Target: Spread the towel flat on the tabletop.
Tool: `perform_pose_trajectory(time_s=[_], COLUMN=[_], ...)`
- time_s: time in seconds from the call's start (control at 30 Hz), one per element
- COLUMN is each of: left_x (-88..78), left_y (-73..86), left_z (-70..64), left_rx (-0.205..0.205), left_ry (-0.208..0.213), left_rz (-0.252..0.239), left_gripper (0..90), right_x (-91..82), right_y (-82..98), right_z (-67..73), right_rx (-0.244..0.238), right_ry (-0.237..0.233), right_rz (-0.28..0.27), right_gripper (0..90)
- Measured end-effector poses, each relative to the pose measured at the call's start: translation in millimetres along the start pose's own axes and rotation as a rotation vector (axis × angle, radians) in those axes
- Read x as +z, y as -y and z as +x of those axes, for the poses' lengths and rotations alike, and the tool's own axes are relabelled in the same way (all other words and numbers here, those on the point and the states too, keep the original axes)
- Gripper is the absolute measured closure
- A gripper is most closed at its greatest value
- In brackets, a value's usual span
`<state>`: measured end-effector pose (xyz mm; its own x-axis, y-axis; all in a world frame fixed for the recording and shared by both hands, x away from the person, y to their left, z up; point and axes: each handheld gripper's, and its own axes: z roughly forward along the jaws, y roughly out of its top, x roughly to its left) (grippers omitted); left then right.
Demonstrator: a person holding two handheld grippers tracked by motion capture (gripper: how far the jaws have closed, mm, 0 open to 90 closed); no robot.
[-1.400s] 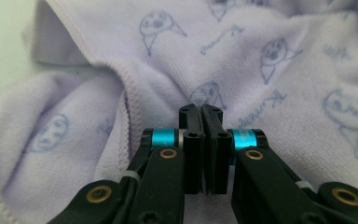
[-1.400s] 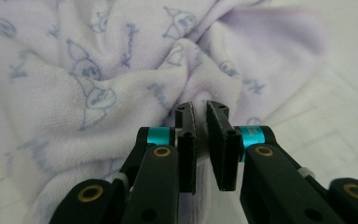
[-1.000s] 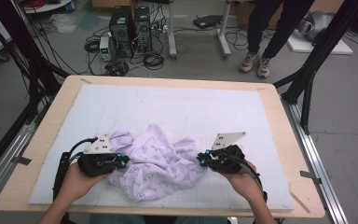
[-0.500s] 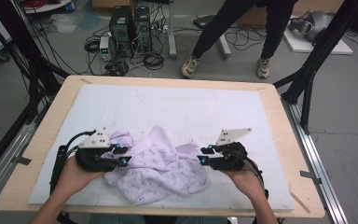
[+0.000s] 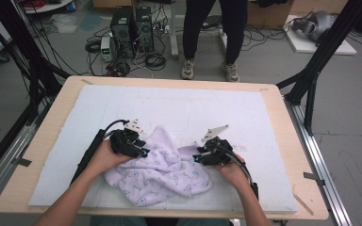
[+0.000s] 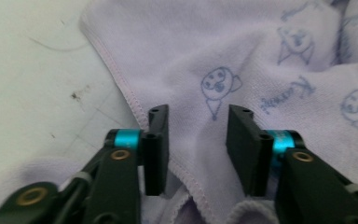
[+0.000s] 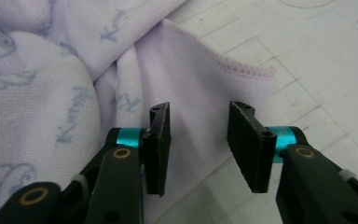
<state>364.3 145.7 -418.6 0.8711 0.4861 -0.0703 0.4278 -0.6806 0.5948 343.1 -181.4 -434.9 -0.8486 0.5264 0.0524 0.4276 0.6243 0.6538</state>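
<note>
While both tongs gape, left tongs (image 6: 197,140) and right tongs (image 7: 199,142) straddle the towel (image 5: 162,172).

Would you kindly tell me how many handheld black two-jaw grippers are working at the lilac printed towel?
2: the left gripper at the crumpled lilac printed towel's left edge, the right gripper at its right edge, both open above the cloth.

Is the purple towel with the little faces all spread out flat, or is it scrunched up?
Scrunched up. The purple towel lies in a bunched heap with folds and humps on the white mat, its hemmed edges curling over each other.
</note>
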Motion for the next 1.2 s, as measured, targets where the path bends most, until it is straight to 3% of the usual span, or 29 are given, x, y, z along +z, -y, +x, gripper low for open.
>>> perform_pose_trajectory(time_s=[0.03, 0.13, 0.23, 0.33, 0.47, 0.63, 0.77, 0.83, 0.9, 0.97, 1.07, 1.2], left_x=[4.5, 5.7, 0.4, -18.8, -40.7, -59.5, -70.4, -75.6, -79.0, -76.2, -59.4, -24.2], left_y=[0.7, 0.2, 0.9, 6.8, 21.7, 41.7, 55.3, 51.9, 42.2, 28.4, 8.5, 0.3], left_z=[0.0, -2.7, -6.7, -10.5, -14.7, -26.2, -33.8, -32.2, -27.7, -22.6, -10.6, 7.4], left_rx=[0.002, 0.024, 0.033, 0.037, 0.002, -0.014, -0.034, -0.041, -0.042, -0.035, -0.034, -0.071], left_ry=[0.002, -0.012, -0.049, -0.087, -0.109, -0.11, -0.058, -0.045, -0.041, -0.05, -0.064, -0.075], left_rz=[0.027, 0.032, 0.023, -0.029, -0.095, -0.129, -0.152, -0.182, -0.223, -0.234, -0.209, -0.085], left_gripper=[66.4, 83.9, 86.9, 87.4, 87.4, 87.4, 87.0, 81.7, 74.3, 70.0, 65.6, 60.7], right_x=[0.1, 0.5, -0.3, -11.1, -37.8, -64.4, -68.4, -67.1, -68.3, -66.7, -56.3, -38.3], right_y=[0.7, 1.9, 0.1, 1.5, 4.4, 9.2, 18.9, 23.0, 24.0, 23.0, 22.5, 22.9], right_z=[1.1, 2.6, 5.9, 4.9, -2.8, -8.4, -4.2, -4.2, -7.2, -9.5, -12.9, -18.1], right_rx=[-0.001, -0.003, -0.028, -0.025, -0.004, 0.009, 0.018, 0.02, 0.038, 0.029, 0.029, 0.041], right_ry=[0.006, -0.01, -0.001, 0.032, 0.067, 0.108, 0.072, 0.057, 0.042, 0.033, 0.003, -0.01], right_rz=[-0.007, -0.019, -0.008, -0.036, -0.087, -0.105, -0.076, -0.065, -0.092, -0.102, -0.063, 0.012], right_gripper=[64.8, 82.5, 86.4, 86.6, 86.6, 86.6, 85.0, 74.8, 68.6, 61.3, 53.9, 50.7])
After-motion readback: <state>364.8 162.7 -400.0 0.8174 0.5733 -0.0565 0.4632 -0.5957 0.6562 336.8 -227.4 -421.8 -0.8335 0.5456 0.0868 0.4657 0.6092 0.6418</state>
